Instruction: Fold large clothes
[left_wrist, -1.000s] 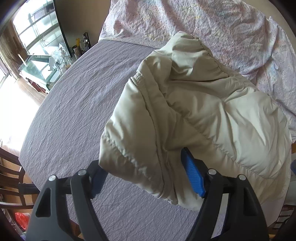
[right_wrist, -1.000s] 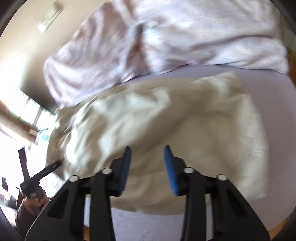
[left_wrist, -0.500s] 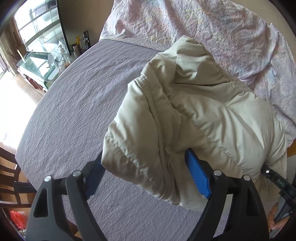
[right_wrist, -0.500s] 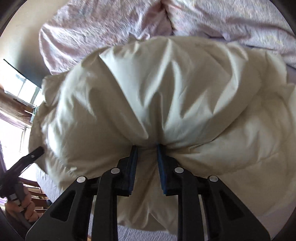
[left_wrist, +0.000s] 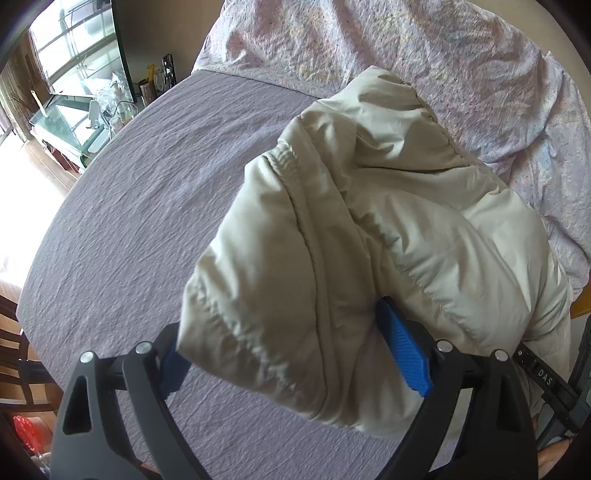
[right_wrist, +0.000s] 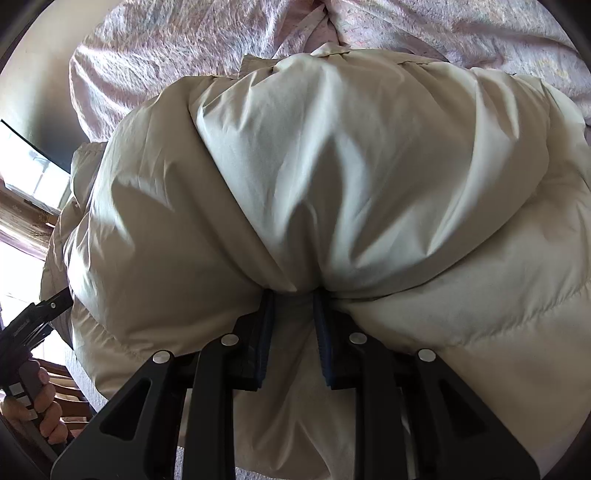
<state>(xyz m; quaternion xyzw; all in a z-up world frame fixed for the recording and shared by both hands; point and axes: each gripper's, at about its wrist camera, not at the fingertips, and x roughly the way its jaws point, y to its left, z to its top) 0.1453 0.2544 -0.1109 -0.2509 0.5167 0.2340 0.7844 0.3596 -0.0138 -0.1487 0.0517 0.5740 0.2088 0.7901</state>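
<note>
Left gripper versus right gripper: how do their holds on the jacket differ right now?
The left gripper has its jaws spread wide around a thick, puffy bundle of the jacket; the right gripper has its jaws nearly together, pinching a thin gather. The left one's right pad shows bright blue; the right one's pads sit in shadow. Both grip the same beige jacket.

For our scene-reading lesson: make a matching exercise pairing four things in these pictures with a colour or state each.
Things:
1. puffy jacket
2. bed sheet
3. crumpled quilt
4. right tongs

Descriptions:
A. plain lilac, spread flat
B. pinched on a bunch of fabric
C. pale beige
D. pinkish, patterned, heaped at the back

Pairs: 1-C, 2-A, 3-D, 4-B
</note>
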